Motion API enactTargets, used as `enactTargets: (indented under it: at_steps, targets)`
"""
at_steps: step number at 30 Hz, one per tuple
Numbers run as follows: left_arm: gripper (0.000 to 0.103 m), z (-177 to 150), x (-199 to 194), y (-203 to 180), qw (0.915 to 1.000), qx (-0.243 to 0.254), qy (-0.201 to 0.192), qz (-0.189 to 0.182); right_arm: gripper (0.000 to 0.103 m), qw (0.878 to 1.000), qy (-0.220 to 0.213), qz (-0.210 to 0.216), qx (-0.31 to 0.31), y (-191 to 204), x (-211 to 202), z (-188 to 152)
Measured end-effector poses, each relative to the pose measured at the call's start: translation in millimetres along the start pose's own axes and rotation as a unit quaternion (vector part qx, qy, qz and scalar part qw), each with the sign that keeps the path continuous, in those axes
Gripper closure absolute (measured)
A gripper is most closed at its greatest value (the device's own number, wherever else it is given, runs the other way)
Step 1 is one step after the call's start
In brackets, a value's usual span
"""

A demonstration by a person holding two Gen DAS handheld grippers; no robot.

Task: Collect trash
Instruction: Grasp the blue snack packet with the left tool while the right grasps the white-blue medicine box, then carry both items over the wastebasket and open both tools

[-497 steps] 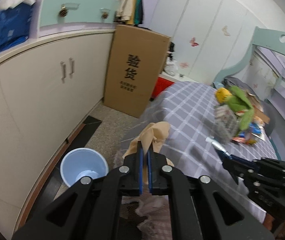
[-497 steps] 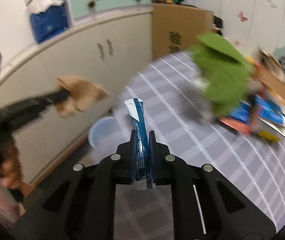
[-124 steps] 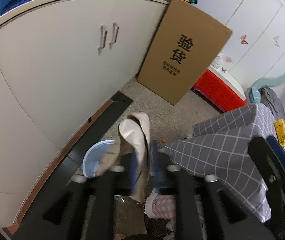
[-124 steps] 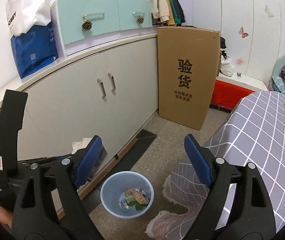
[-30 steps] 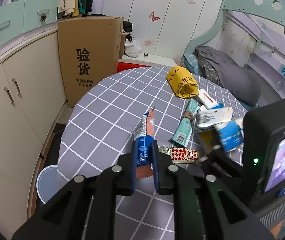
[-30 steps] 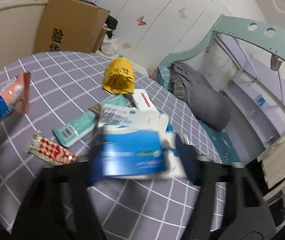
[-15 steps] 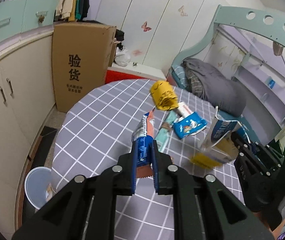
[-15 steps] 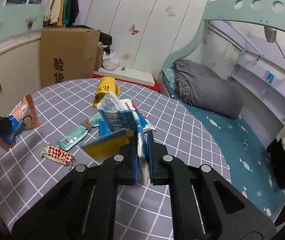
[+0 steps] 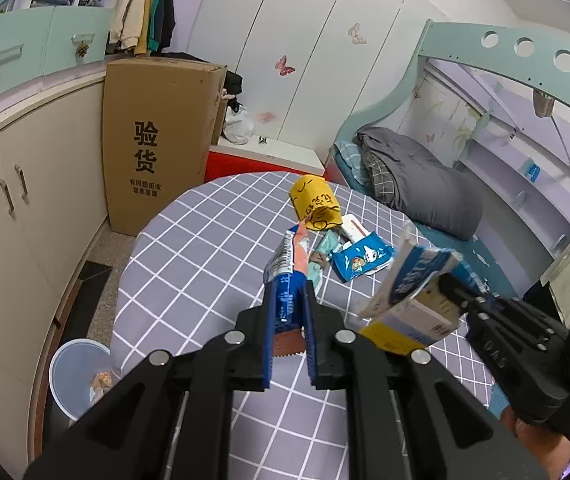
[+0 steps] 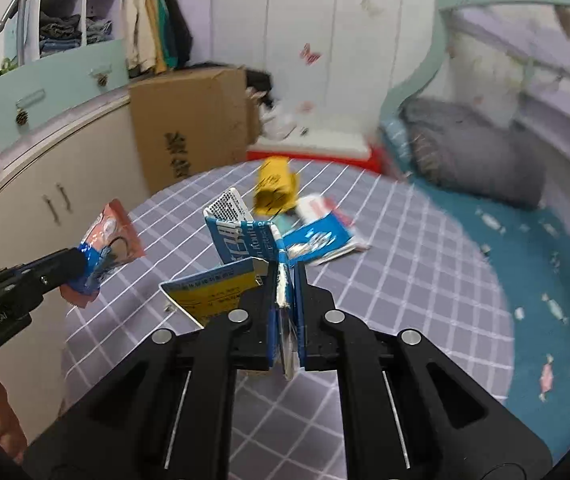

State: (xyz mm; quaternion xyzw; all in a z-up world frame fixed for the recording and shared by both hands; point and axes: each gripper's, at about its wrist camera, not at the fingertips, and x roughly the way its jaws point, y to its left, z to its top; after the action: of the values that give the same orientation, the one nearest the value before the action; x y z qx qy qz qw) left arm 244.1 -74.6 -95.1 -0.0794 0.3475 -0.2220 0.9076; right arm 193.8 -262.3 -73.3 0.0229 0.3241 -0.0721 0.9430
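Left wrist view: the left gripper [image 9: 289,312] is pinching a flat, glossy blue-and-pink snack wrapper [image 9: 289,268] between its blue ribbed pads, the wrapper standing upright above the round table [image 9: 189,256], whose grey cloth is carrying a white grid pattern. At the right of this view the right gripper [image 9: 455,294] is clamping a creased blue-and-white carton [image 9: 413,292] with a yellow panel on its underside, held clear of the cloth. Right wrist view: the right gripper's fingers [image 10: 300,300] are pressing together on a thin torn edge of that carton, its flaps splaying out to the left. More litter is lying on the far part of the table: a crumpled yellow bag [image 9: 316,203], a flat blue packet [image 9: 361,258] printed with a cartoon figure, a teal wrapper [image 9: 325,252] and a white card [image 9: 353,229]. On the floor at near left, a pale blue plastic bin [image 9: 69,376] is sitting beside the cream cabinet [image 9: 25,208], already holding some scraps. A tall brown cardboard box [image 9: 157,140] is standing at far left.
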Motion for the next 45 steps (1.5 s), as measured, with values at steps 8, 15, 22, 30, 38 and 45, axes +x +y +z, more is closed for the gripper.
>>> enactTargets:
  at_steps: [8, 15, 22, 30, 38, 45]
  targets:
    - [0.091, -9.0, 4.5, 8.5, 0.9999, -0.001, 0.015, -0.001, 0.037, 0.999, 0.031, 0.010, -0.001, 5.4, 18.6, -16.5]
    - [0.091, -11.2, 6.9, 10.7, 0.9998, -0.002, 0.019, -0.005, 0.038, 0.993, 0.018, 0.085, 0.086, -27.5, 15.0, -17.7]
    - [0.091, -9.7, 9.3, 8.4, 0.9998, 0.001, 0.021, -0.005, 0.056, 0.993, 0.006, 0.076, 0.085, -32.7, 7.5, -11.9]
    - [0.091, -6.0, 8.3, 3.3, 0.9998, 0.010, 0.016, 0.000, 0.096, 0.996, 0.008, 0.065, 0.066, -31.6, 16.2, -12.0]
    - [0.091, 13.6, -7.7, 19.6, 0.9998, -0.012, -0.015, 0.003, 0.096, 0.993, -0.111, 0.009, 0.028, -12.4, -23.4, 25.3]
    - [0.091, 27.1, -38.9, 69.5, 0.9973, -0.048, -0.049, 0.027, 0.096, 0.987, -0.131, 0.096, -0.005, 58.4, -27.2, 53.7]
